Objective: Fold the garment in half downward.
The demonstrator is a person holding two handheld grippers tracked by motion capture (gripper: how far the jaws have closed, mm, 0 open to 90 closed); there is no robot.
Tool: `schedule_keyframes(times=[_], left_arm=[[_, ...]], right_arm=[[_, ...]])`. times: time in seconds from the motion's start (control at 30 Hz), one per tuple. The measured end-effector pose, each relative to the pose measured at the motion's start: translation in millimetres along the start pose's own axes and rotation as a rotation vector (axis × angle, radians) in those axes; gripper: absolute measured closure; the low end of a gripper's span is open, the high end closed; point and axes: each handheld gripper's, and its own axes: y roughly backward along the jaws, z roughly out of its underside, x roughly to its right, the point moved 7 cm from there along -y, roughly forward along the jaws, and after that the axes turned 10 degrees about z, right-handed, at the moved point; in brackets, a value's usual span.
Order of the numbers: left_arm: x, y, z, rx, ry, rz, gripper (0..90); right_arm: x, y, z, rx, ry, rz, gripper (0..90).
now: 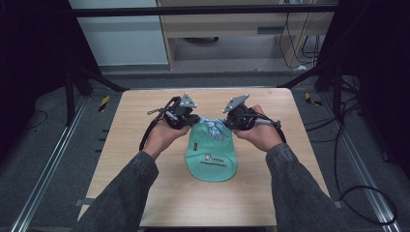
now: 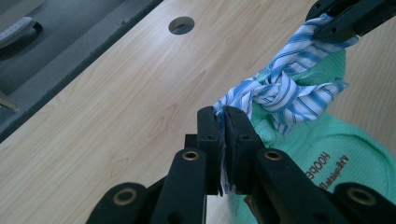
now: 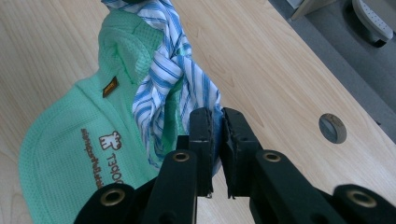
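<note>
So I've got my left gripper [image 2: 223, 122] and right gripper [image 3: 217, 122] each clamped on one end of the striped ribbon [image 2: 285, 88], knotted at the neck of the green mesh pouch [image 1: 211, 157] mid-table [image 1: 145, 145]. The fabric looks soft, light and floppy, so I'd grab the tails close to the knot, never the mesh.

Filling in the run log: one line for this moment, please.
left gripper: shut on striped ribbon | right gripper: shut on striped ribbon | knot tied | green pouch: on table
</note>
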Motion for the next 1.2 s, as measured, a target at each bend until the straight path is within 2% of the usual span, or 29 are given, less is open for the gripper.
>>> schedule_keyframes(times=[0.23,0.5,0.8,0.87,1.0,1.2], left_arm=[[-4.6,1.6,-7.0,-0.003,-0.010,-0.010,85.6],[-5.6,-0.7,-4.4,-0.011,-0.016,-0.019,85.5],[-3.4,-6.7,0.6,-0.021,-0.024,-0.018,85.5],[-3.8,-6.9,-1.3,-0.011,-0.022,-0.026,85.4],[-1.5,-8.0,-0.5,-0.012,-0.031,-0.025,85.4],[9.1,-9.6,6.8,-0.019,-0.053,-0.016,85.3]], right_arm=[[6.4,1.0,-5.6,-0.004,-0.002,0.016,83.0],[7.7,-3.9,-5.3,-0.003,-0.004,0.027,83.6],[3.3,-9.9,2.7,-0.018,0.001,0.009,83.5],[5.6,-9.4,2.2,-0.015,-0.003,0.024,83.5],[4.0,-8.4,4.1,-0.015,0.007,0.019,83.5],[-1.5,-7.3,13.1,-0.005,0.016,0.008,83.6]])
